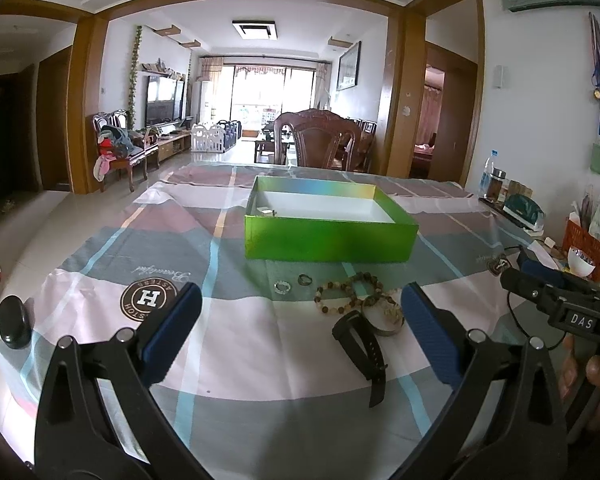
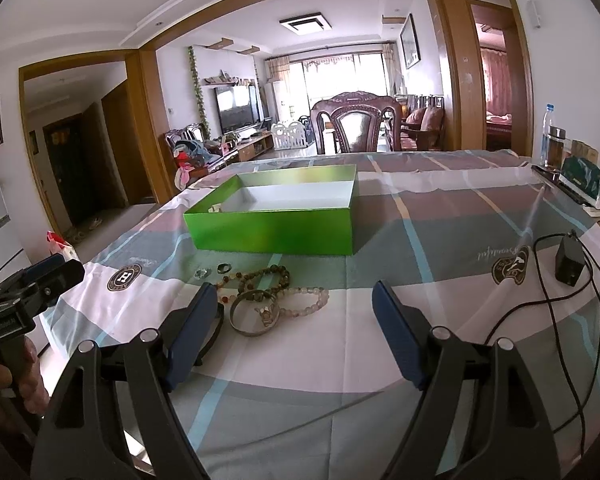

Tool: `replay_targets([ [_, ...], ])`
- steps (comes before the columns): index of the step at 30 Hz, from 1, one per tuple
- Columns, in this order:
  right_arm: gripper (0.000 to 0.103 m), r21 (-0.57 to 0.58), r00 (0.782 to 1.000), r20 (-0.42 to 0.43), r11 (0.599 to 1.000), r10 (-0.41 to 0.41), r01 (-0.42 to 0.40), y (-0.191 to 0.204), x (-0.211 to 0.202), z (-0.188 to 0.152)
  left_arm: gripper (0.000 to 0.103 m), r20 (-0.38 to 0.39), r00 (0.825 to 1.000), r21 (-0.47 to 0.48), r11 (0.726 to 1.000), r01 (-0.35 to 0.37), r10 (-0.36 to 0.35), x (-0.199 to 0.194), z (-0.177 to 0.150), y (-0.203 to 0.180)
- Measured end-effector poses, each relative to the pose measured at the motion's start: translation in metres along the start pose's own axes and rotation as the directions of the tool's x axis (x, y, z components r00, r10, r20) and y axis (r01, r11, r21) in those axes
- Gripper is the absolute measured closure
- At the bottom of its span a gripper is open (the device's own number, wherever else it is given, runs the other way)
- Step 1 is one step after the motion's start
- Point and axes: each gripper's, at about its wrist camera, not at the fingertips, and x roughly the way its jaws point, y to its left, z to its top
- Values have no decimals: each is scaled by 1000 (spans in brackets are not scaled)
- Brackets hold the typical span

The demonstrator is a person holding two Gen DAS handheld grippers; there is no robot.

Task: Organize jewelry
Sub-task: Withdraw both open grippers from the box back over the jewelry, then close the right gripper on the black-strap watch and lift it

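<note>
I held my left gripper and right gripper tilted downward, jaws wide, empty. Only the right view showed a black adapter at three o'clock.

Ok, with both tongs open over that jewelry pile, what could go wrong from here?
1. The bead bracelets overlap the metal bangle, so lifting one may drag the others.
2. The two small rings lie flat on the cloth; the wide pads could pinch fabric or slide off them.
3. The black cable beside the right tongs could snag.

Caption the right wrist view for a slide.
Open right gripper hovers before bracelets and rings, green box behind.
</note>
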Motion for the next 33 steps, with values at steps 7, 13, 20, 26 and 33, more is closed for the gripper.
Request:
replay_targets([
  [7,25,-18,994,-88,998,60,-62,16,29,-8,4,-14,1000,-13,1000,-8,7,5,-2,4],
  [13,44,33,939,-267,976,216,-216,50,88,-24,4,-16,1000,-41,999,-20,19,4,-1,17],
  [20,70,43,915,-347,978,205,-203,63,120,-30,4,-18,999,-49,998,-44,44,1,-1,30],
  [26,81,68,889,-393,971,237,-228,61,135,-36,4,-24,999,-59,997,-44,43,4,-1,33],
  [33,98,33,889,-406,976,210,-215,67,141,-35,4,-24,999,-54,998,-46,44,5,-1,32],
])
